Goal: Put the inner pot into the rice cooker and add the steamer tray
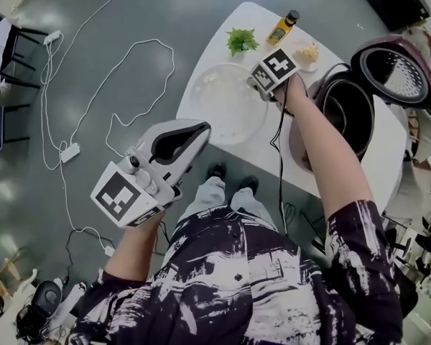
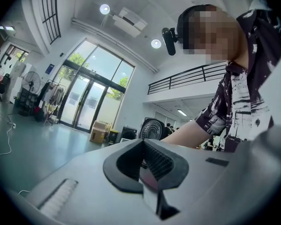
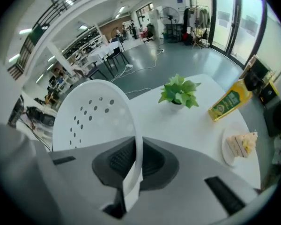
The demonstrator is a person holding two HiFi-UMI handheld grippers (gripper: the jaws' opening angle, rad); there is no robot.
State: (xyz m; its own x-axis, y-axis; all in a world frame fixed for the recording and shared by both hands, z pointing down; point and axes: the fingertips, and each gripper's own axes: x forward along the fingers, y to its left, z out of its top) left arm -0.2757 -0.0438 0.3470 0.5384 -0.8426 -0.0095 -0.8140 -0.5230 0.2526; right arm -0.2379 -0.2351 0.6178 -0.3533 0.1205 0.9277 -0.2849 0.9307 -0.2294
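Steamer tray (image 3: 91, 121) pinched in right gripper (image 3: 131, 168); bottle (image 3: 230, 102) label unreadable.

Bright even daylight, sharp, fisheye-warped dark corners.

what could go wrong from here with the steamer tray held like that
1. The right claw pinches the steamer tray only by its thin rim at one edge, so the tray could pivot or slip out.
2. On the way to the open rice cooker, the wide tray could clip the cake plate or the raised lid.
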